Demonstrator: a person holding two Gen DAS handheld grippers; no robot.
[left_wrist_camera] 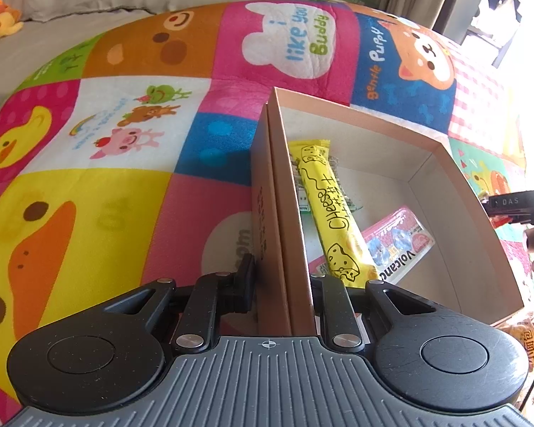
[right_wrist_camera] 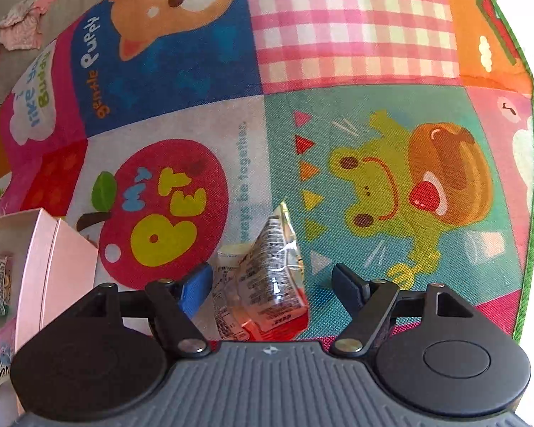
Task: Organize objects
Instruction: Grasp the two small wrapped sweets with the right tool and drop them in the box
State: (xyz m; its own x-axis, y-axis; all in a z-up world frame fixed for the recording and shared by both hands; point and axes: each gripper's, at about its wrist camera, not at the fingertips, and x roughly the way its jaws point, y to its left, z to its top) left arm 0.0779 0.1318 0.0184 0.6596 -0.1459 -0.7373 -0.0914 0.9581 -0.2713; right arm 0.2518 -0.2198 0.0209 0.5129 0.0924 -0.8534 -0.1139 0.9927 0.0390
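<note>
The left claw (left_wrist_camera: pixel 283 284) was clamped narrow on the near wall of the cardboard box (left_wrist_camera: pixel 455 178), which sat on the patchwork mat (left_wrist_camera: pixel 106 178) and held a yellow cheese stick (left_wrist_camera: pixel 333 213) and a pink packet (left_wrist_camera: pixel 398 245). To the right, the right claw (right_wrist_camera: pixel 272 286) stood wide around a crinkled snack packet (right_wrist_camera: pixel 267 277) lying on the mat, its pads apparently not pressing.

A home: cartoon play mat (left_wrist_camera: pixel 124 142), sofa (left_wrist_camera: pixel 89 0), plush toy (left_wrist_camera: pixel 1 17).
</note>
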